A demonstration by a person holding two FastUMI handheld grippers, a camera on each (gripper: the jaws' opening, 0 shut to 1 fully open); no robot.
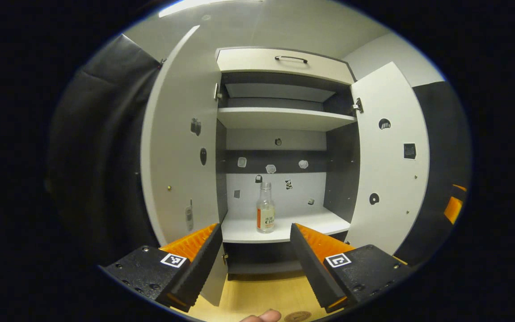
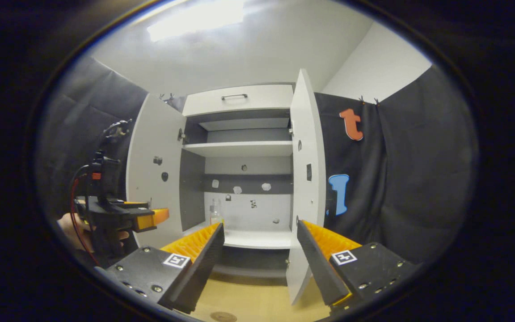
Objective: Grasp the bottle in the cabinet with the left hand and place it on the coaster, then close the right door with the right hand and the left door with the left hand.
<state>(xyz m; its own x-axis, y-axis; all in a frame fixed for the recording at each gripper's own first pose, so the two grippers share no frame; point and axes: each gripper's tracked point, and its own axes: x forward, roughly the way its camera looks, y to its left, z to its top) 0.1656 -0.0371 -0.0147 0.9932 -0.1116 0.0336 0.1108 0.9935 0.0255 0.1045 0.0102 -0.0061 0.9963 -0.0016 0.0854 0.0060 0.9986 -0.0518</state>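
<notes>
Both grippers' ridged jaws gape empty — a clear, slim-necked bottle stands upright on the cabinet's smooth shelf.

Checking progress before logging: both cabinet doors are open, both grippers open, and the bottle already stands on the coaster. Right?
Not quite: in the left gripper view the bottle is on the cabinet's lower shelf, not on the coaster. Doors and grippers are as you said.

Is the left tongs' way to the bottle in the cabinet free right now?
Probably yes. Both doors stand open, the bottle stands alone on the lower shelf, and the open left tongs point straight at it.
</notes>
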